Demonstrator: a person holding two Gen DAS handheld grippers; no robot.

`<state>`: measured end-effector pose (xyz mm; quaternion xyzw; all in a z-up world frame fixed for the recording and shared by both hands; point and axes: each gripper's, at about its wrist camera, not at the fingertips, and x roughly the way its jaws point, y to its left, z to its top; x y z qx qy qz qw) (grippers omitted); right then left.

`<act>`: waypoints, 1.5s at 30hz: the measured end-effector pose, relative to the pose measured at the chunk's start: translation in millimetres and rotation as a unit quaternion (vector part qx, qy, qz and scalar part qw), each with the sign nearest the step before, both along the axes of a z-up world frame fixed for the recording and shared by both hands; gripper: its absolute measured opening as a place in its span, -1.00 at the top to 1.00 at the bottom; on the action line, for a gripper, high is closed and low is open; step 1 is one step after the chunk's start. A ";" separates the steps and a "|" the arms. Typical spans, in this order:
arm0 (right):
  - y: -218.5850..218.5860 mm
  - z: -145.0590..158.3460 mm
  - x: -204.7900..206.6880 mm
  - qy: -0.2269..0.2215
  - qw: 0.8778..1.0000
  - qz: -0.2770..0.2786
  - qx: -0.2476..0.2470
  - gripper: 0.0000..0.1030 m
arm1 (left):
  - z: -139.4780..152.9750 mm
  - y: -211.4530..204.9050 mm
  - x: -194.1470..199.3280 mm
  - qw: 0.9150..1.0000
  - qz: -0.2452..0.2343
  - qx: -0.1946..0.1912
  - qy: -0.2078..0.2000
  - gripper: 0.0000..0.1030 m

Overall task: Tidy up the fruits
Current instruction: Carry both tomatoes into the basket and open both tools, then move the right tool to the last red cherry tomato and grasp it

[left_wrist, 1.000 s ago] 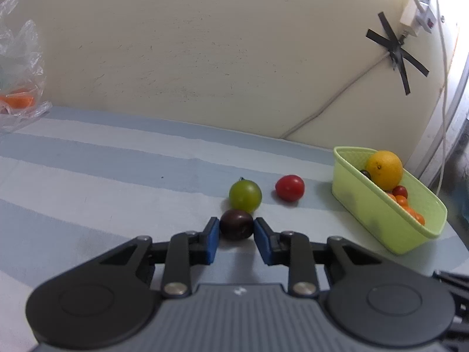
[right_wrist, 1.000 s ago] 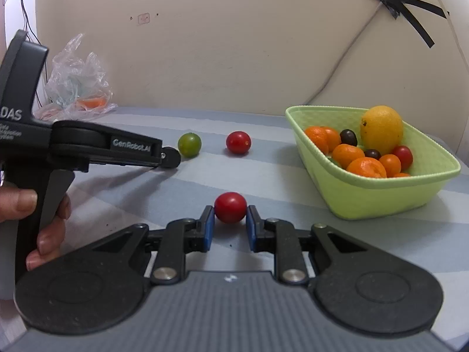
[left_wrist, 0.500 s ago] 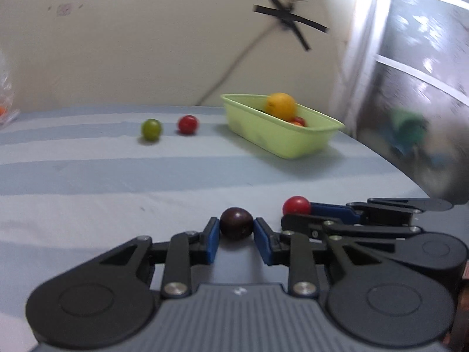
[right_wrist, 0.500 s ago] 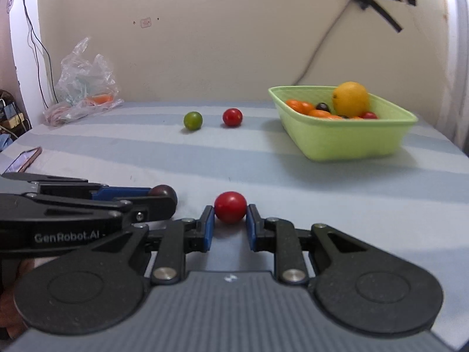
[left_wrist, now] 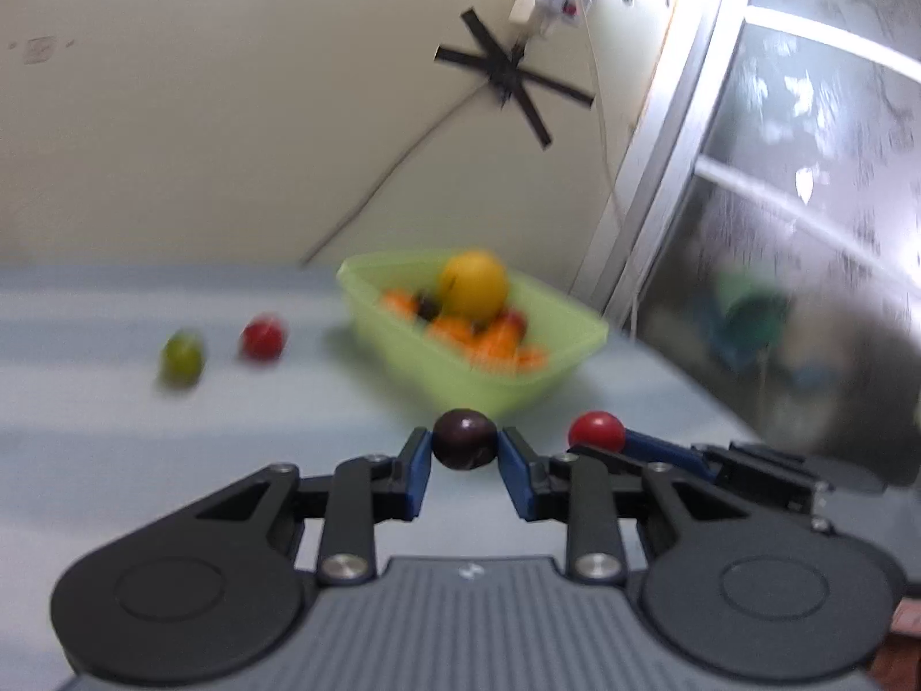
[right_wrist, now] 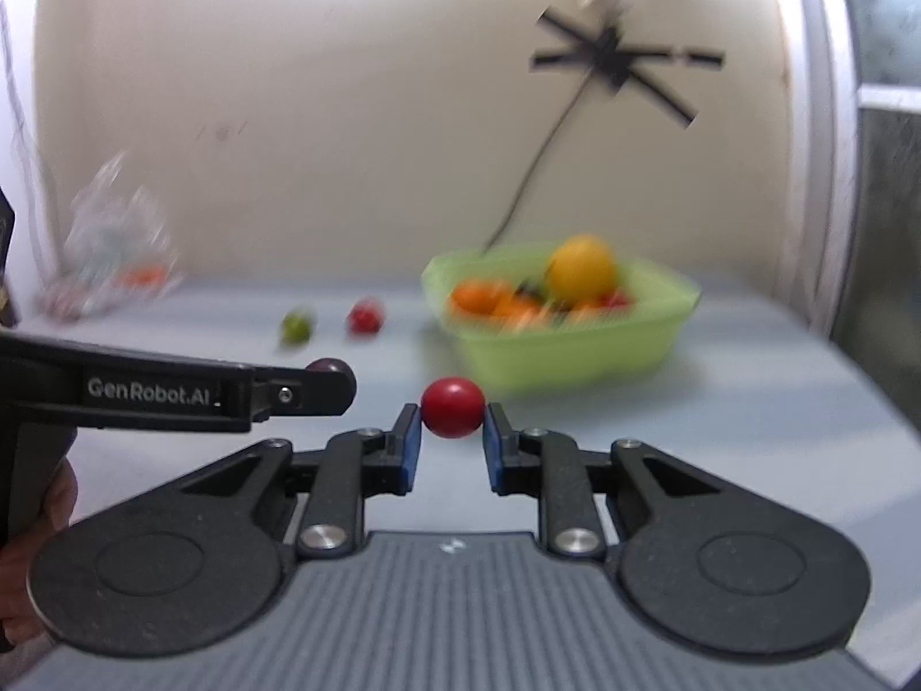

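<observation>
— Both tongs first: how do they stand?
— Left tongs point(left_wrist: 465, 449) are clenched on a dark purple fruit point(left_wrist: 465, 439), pinched between the blue pads; right tongs point(right_wrist: 452, 423) are clenched on a red tomato point(right_wrist: 452, 406) the same way; both loads are held above the table point(right_wrist: 748, 403), near side of the basket.
— And side by side?
— Yes; in the left view the right tongs reach in from the right, just beside; in the right view the left tongs come in from the left, the dark fruit showing at their tip.
— Now the scene, big things down.
— Striped blue-grey table; a light green basket point(left_wrist: 518, 386) stands at its far right, near the wall; a clear plastic bag point(right_wrist: 109, 253) lies far left against the wall.
— Inside the basket?
— A large yellow-orange citrus point(left_wrist: 473, 283) on top; smaller orange fruits point(left_wrist: 495, 340) heaped under it; something dark and something red among them, too blurred to name.
— Anything loose on the table?
— Two; a red tomato on the cloth point(left_wrist: 262, 337) just left of the basket; a green fruit point(left_wrist: 182, 358) just left of that one; apart, not touching.
</observation>
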<state>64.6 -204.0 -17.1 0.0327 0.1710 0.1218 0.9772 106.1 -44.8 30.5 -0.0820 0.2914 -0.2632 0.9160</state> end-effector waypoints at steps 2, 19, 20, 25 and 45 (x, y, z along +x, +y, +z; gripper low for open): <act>-9.9 9.0 18.9 -0.016 1.000 -0.016 0.004 0.51 | 5.8 -9.5 26.0 1.000 0.003 -0.006 0.001 0.49; -38.7 -3.7 113.3 -0.020 0.996 -0.083 -0.033 0.47 | -21.5 -95.8 148.3 0.998 0.007 0.028 0.048 0.45; -38.3 -3.7 112.8 -0.022 0.996 -0.081 -0.035 0.47 | -22.5 -96.9 148.0 0.998 0.008 0.029 0.048 0.45; -39.5 -3.0 108.6 -0.031 0.996 -0.081 -0.031 0.46 | -15.4 -85.1 127.9 0.999 0.015 0.043 0.024 0.42; -36.0 2.8 86.4 -0.029 0.995 -0.089 0.023 0.47 | -48.9 108.7 22.3 0.977 0.188 0.093 0.026 0.43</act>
